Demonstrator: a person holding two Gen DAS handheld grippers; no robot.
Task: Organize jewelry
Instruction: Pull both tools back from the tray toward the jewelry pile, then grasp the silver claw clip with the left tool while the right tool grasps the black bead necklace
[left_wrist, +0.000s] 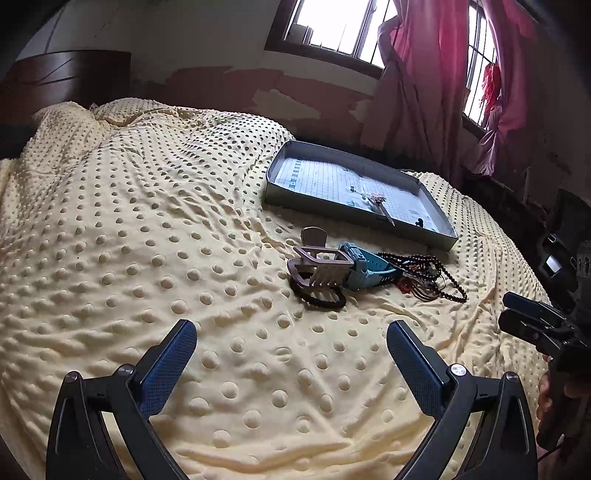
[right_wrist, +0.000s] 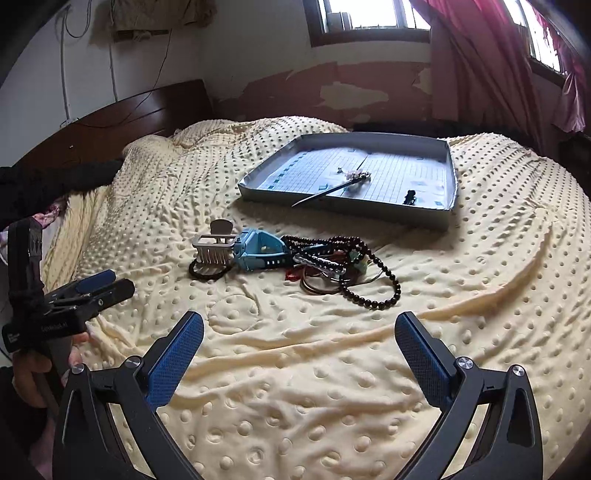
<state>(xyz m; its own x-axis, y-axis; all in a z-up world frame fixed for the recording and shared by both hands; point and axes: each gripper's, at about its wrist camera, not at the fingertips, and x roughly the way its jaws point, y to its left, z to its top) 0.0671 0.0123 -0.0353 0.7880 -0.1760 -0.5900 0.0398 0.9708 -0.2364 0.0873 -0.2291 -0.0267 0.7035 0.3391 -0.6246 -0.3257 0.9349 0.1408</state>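
Your left gripper (left_wrist: 291, 345) spread wide and empty above the cream dotted blanket (left_wrist: 147, 240), your right gripper (right_wrist: 299, 338) likewise, the jewelry heap of dark bead strands (right_wrist: 354, 258), blue watch (right_wrist: 258, 253) and beige claw clip (right_wrist: 214, 247) just before the shallow grey tray (right_wrist: 448, 177)

- A pale yellow dotted blanket (right_wrist: 332, 369) is lying wrinkled across the bed.
- A dark wooden headboard (right_wrist: 122, 122) is standing at the blanket's far left end.
- Pink curtains (left_wrist: 424, 74) are hanging by the barred windows (left_wrist: 332, 26) beyond the blanket.
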